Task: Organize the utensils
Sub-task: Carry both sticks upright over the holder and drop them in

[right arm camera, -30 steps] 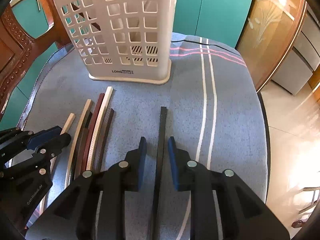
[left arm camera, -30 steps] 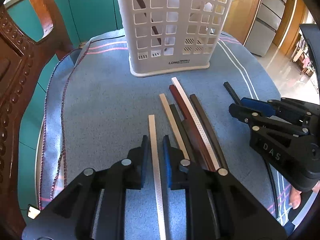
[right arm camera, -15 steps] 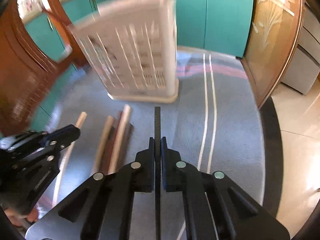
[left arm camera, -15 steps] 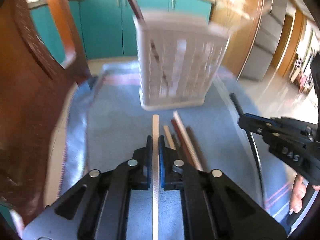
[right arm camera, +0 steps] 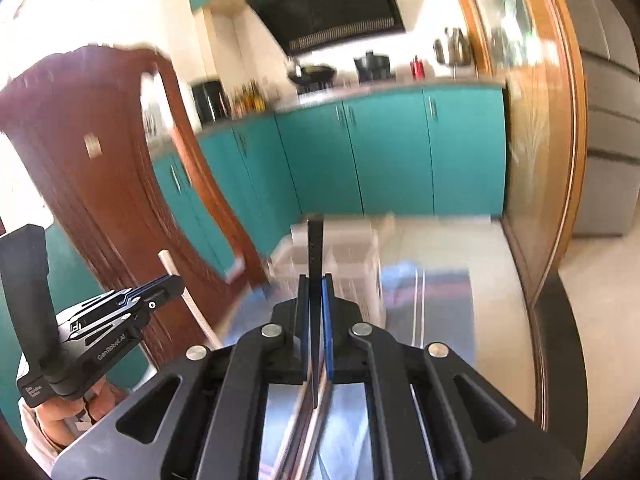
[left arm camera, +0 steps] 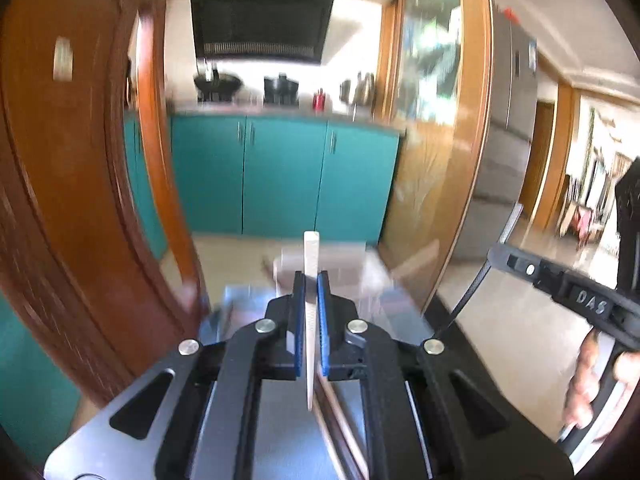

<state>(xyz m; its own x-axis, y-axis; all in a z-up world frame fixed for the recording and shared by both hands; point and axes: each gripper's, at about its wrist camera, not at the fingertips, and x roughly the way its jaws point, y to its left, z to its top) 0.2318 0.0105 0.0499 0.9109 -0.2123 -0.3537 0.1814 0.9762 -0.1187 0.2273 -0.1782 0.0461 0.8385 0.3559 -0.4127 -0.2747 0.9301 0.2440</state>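
Now mid-carry: left gripper (left arm camera: pixel 311 280) clamps pale chopstick (left arm camera: pixel 310 256), right gripper (right arm camera: pixel 315 280) clamps black chopstick (right arm camera: pixel 315 244); next, tip both into basket (right arm camera: pixel 352 256).

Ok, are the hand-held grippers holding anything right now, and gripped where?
Yes, both. The left hand-held gripper pinches a pale chopstick partway along its length; the right hand-held gripper pinches a black chopstick likewise, ends sticking out both sides.

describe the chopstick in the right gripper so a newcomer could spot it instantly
In the right wrist view, start at the teal cabinets, then drop to the blurred white basket before them. The right gripper clamps a black chopstick pointing up over it. The left gripper holds a pale chopstick.
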